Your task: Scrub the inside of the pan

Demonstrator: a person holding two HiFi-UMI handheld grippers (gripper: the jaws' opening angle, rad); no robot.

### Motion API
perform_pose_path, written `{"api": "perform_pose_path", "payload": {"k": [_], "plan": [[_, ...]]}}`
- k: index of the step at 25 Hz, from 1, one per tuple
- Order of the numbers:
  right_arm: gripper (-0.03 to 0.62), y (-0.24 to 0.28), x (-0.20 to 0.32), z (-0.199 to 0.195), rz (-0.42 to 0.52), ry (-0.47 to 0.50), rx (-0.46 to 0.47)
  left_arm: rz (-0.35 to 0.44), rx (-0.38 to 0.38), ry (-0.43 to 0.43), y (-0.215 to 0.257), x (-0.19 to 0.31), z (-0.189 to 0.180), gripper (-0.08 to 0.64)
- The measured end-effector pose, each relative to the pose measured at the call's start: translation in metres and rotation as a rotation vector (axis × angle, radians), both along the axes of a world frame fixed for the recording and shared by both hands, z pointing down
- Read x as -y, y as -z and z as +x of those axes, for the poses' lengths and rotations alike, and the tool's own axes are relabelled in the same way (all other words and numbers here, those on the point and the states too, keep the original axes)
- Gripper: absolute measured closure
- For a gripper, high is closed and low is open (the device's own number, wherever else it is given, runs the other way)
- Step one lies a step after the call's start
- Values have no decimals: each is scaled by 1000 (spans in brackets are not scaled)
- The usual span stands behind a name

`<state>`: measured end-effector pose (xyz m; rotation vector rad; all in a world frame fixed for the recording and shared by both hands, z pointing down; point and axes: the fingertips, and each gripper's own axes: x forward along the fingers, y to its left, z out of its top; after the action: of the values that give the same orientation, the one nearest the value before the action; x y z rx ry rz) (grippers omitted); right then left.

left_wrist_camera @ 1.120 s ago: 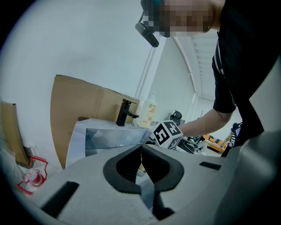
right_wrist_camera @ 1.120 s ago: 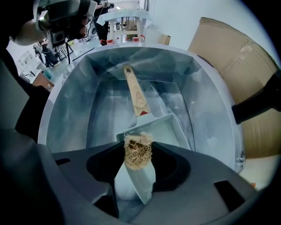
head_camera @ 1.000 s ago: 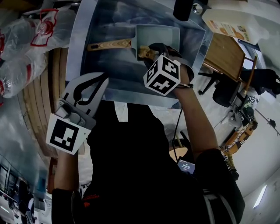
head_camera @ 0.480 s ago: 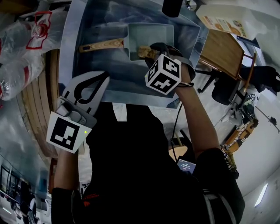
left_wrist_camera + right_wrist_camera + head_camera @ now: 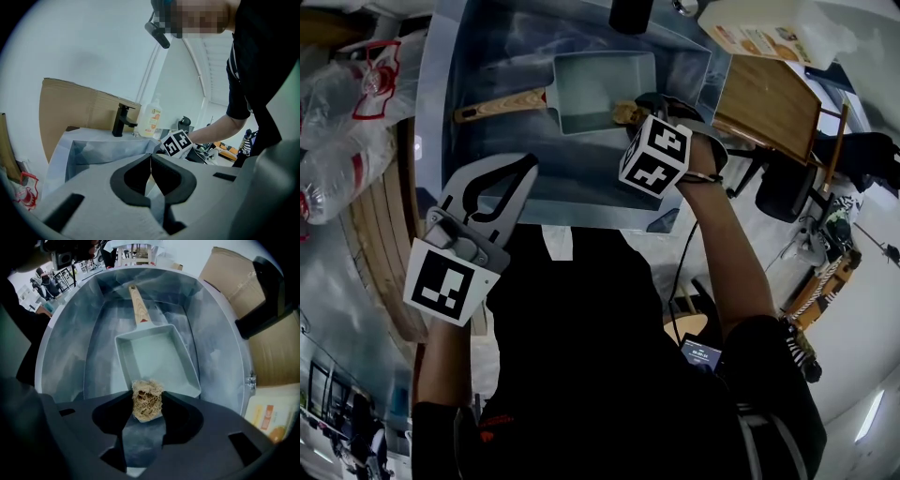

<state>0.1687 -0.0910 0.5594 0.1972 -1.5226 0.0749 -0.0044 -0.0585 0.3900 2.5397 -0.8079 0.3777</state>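
Seen from the head view, a brushed-steel sink basin is set into a counter, with crumpled clear plastic bags heaped to its left and a brown wooden board past its right wall; a matte black tap and a pale plastic soap bottle with an orange label stand along the far edge. A pale blue-grey rectangular pan lies flat on the basin floor, its light wooden handle pointing left. The right gripper reaches into the basin at the pan's near right corner, while the left gripper hangs above the sink's near rim, well apart from the pan. From the left gripper view, its jaws are pressed together with nothing between them; beyond stand the sink, the tap, the bottle and a sheet of brown cardboard against a white wall. From the right gripper view, the jaws are clamped on a tan fibrous loofah scrubber, which sits at the pan's near rim; whether it touches the metal cannot be told, and the gripper body hides the basin floor nearest the camera
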Motion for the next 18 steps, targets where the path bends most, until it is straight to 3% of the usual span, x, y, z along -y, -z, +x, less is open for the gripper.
{"api": "perform_pose_path", "payload": {"k": [9,18], "plan": [[403,11,5,9,46,-54,35,7,42,10,13,-16,-6,540],[403,80,-4,-20,201,-178,284,101,153,-50,10,-37,-35,540]]}}
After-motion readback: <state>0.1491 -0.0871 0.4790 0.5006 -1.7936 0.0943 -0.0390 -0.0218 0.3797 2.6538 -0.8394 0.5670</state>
